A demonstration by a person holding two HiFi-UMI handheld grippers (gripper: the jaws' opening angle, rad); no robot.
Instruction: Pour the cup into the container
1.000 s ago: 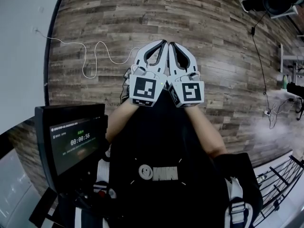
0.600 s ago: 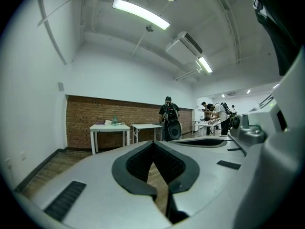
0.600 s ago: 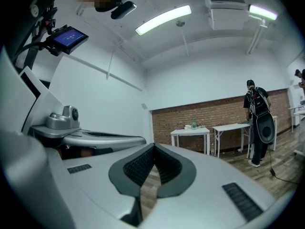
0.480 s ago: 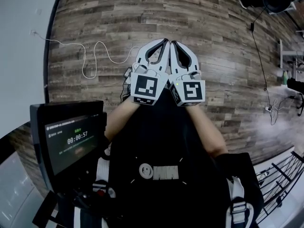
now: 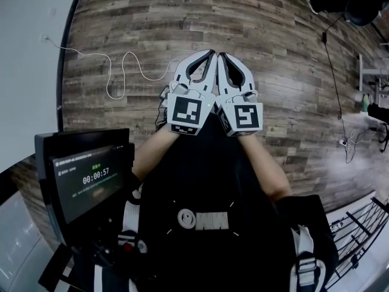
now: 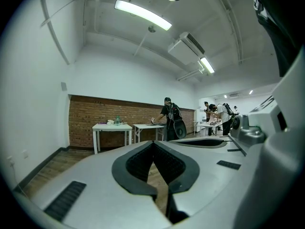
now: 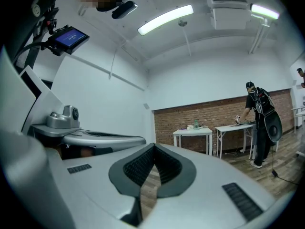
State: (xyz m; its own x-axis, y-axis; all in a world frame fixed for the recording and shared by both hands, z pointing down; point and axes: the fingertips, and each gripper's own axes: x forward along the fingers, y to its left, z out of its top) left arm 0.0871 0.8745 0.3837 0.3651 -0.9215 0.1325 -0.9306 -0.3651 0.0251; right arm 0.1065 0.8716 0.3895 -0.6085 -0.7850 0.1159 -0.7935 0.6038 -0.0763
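Head view: the white left hand-held gripper (image 5: 210,55) and white right hand-held gripper (image 5: 220,56) are held close side by side over a brown wood-plank floor (image 5: 285,53). Left gripper view: its jaws meet at the tips, empty. Right gripper view: jaws likewise together, nothing held. Where cup and container stand cannot be told.

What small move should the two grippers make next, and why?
Probably draw them apart and turn to search the room. The left gripper and the right gripper are both shut and empty, held side by side above the wooden floor, and nothing to pour from or into shows in any view.
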